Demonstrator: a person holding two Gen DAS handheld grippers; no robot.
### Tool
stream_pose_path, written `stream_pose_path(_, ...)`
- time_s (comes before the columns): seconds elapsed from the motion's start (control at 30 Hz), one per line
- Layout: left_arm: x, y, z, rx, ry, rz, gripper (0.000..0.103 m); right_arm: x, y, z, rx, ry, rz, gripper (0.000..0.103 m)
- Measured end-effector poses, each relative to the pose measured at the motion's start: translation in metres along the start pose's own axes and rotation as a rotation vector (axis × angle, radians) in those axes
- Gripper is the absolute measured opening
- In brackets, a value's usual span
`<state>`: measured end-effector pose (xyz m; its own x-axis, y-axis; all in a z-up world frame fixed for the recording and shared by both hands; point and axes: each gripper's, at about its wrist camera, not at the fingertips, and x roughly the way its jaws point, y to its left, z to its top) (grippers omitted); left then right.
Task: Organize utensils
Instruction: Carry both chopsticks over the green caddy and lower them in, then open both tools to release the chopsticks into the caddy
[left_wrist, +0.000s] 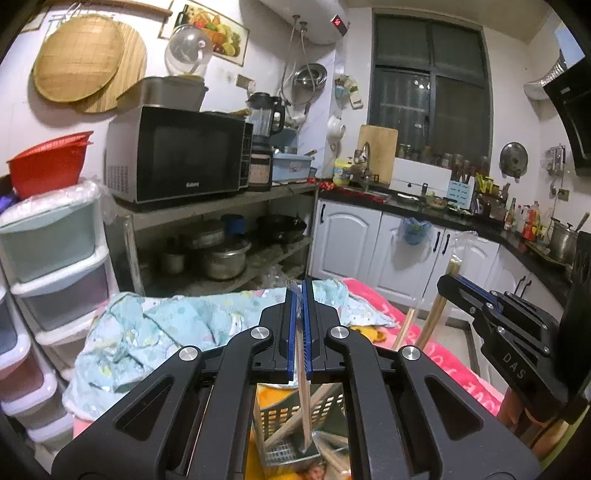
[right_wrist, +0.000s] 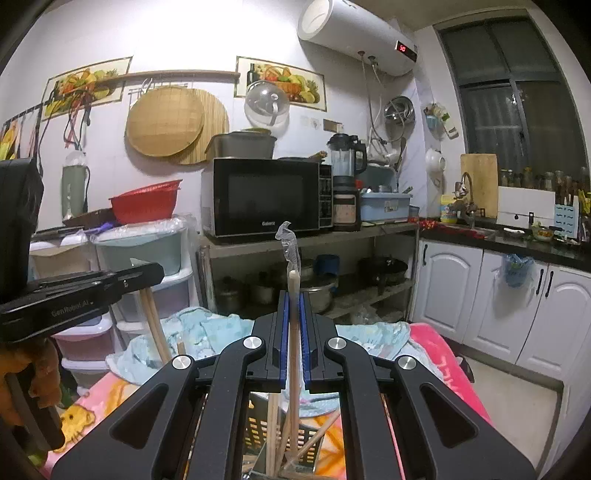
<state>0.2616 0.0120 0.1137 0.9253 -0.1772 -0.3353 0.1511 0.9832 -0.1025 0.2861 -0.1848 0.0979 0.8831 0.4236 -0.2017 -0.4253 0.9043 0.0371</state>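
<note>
In the left wrist view my left gripper (left_wrist: 302, 284) is shut on wrapped chopsticks (left_wrist: 301, 387). They hang between the blue pads down into a slotted utensil holder (left_wrist: 273, 417) that holds other chopsticks. My right gripper (left_wrist: 448, 280) shows at the right, with chopsticks (left_wrist: 432, 317) hanging from it. In the right wrist view my right gripper (right_wrist: 294, 295) is shut on upright chopsticks (right_wrist: 293, 362) in a clear plastic wrapper (right_wrist: 288, 240), their lower ends inside the holder (right_wrist: 255, 432). The left gripper (right_wrist: 155, 269) sits at the left with its chopsticks (right_wrist: 155, 325).
The holder stands on a table under a pink blanket (right_wrist: 436, 354) and a pale blue cloth (left_wrist: 166, 325). Behind are a metal shelf with a microwave (left_wrist: 177, 155) and pots, stacked plastic drawers (left_wrist: 55, 266) at the left, and white cabinets (right_wrist: 491, 295) at the right.
</note>
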Motion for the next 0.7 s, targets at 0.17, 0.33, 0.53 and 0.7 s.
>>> stream_pose_path(0.17, 0.006, 0.007, -0.009, -0.019, 0.022, -0.004, 0.014, 0.007, 0.004, -0.007, -0.007, 0.037, -0.010, 0.027)
stream_pose_path(0.33, 0.005, 0.017, -0.015, -0.050, 0.045, -0.004, 0.041, 0.003, 0.000, -0.010, 0.032, 0.055, -0.004, 0.047)
stream_pose_path(0.53, -0.007, 0.025, -0.013, -0.078, 0.039, 0.003, 0.074, -0.009, -0.002, -0.010, 0.047, 0.062, 0.000, 0.056)
stream_pose_path(0.7, -0.019, 0.029, -0.011, -0.099, 0.033, 0.015, 0.092, -0.020, -0.001, -0.010, 0.044, 0.075, 0.002, 0.060)
